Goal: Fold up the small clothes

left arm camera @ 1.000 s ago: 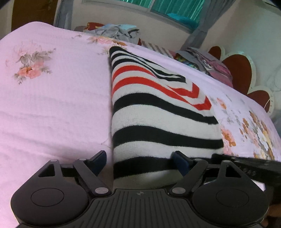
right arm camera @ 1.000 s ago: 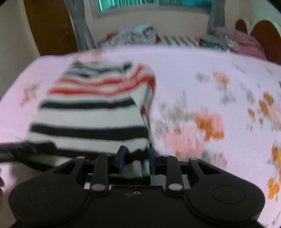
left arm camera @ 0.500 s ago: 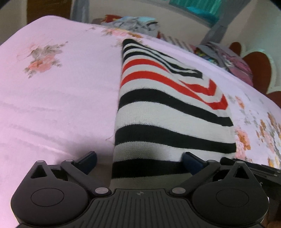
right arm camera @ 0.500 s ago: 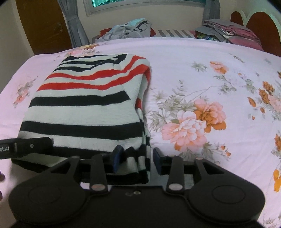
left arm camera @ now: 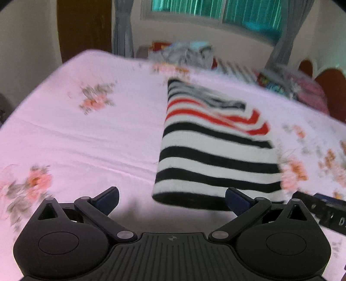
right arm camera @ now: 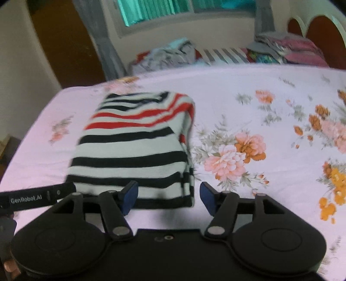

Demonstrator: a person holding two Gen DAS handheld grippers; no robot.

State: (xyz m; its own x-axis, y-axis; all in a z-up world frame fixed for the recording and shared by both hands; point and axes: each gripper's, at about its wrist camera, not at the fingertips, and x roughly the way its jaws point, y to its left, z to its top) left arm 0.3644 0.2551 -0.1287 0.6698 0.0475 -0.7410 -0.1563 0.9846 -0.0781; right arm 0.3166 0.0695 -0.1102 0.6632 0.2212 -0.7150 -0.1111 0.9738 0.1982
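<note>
We saw the folded striped garment (left arm camera: 216,151) lying flat on the bed (left arm camera: 86,134), a compact rectangle of black and white bands with red bands toward its far end, resting on the pink floral sheet (right arm camera: 259,121). Its folded layers showed along the right edge in the right wrist view. Our left hand-held gripper (left arm camera: 172,197) stood spread to its widest, nothing between its blue pads (left arm camera: 108,197); the garment's near edge sat just beyond them, and the pads did not press on it. Our right hand-held gripper (right arm camera: 168,195) had its jaws parted as well; they had just been opening, and the near right corner of the garment lay in the gap between the pads (right arm camera: 129,193) without being squeezed. In the right wrist view the black body of the left tool (right arm camera: 36,197) appeared at the lower left edge, beside the garment's near left corner. Beyond the bed we saw a heap of other clothes (right arm camera: 170,54) below the window (right arm camera: 173,10), and a scalloped headboard (right arm camera: 317,30) on the right. The left wrist view was blurred, so finer detail there we could not tell.
</note>
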